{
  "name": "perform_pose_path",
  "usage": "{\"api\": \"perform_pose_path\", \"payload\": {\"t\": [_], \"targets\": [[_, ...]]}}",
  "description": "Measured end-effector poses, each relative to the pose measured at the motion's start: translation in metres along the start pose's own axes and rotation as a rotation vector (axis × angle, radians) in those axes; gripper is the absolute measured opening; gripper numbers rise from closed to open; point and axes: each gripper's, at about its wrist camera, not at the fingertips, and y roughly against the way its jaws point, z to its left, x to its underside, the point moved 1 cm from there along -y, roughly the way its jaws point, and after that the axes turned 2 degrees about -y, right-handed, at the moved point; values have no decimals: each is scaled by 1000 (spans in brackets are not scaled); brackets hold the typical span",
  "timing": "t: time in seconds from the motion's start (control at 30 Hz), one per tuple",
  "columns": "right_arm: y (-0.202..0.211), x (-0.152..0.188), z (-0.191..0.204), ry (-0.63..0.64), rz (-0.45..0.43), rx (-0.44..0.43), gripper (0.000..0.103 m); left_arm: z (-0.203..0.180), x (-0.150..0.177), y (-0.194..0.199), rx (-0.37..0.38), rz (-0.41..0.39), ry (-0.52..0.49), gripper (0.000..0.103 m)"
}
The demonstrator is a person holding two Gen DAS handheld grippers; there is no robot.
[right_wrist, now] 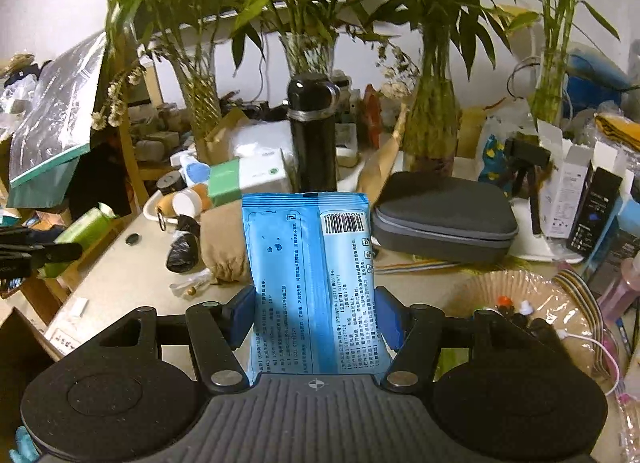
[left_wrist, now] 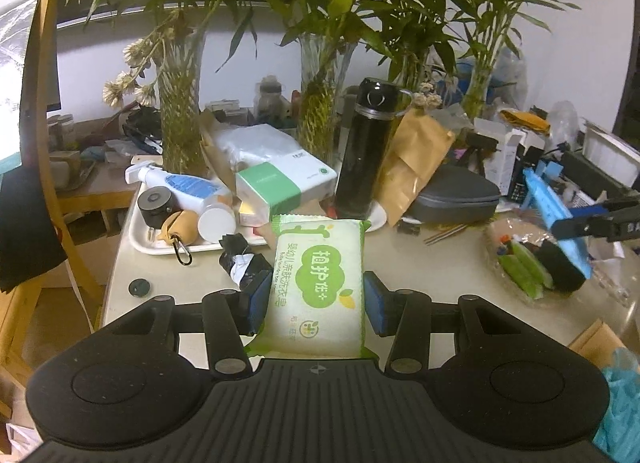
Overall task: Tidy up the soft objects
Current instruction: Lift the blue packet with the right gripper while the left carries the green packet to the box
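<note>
Your left gripper [left_wrist: 316,303] clamps its blue pads against both sides of a white-and-green soft soap packet [left_wrist: 318,287], held lengthwise above the beige tabletop [left_wrist: 120,263]. Your right gripper [right_wrist: 314,317] is closed the same way on a blue plastic wipes pack [right_wrist: 310,283], barcode side up. Ahead of both stand a tall black flask [left_wrist: 366,147], a grey zipped case [right_wrist: 444,223] and a white tray [left_wrist: 152,249] of bottles near the table's left edge. A crinkled clear-wrapped basket [right_wrist: 520,291] sits just right of the wipes pack; bare tabletop shows left of the grippers.
</note>
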Motion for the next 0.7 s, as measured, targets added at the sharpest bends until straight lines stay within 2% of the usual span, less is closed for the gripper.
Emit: {"api": "perform_pose_path", "payload": {"t": [0.27,0.5,0.7], "targets": [[37,5,26,-11,-80,-68,65,-1,2,24,36,-23,41,47],[70,21,48,-4,-133,-150,65,-17,6,58,41,-43,-7,47],[78,28,63,30,-138,-185,65,-31,10,86,63,-35,-38,47]]}}
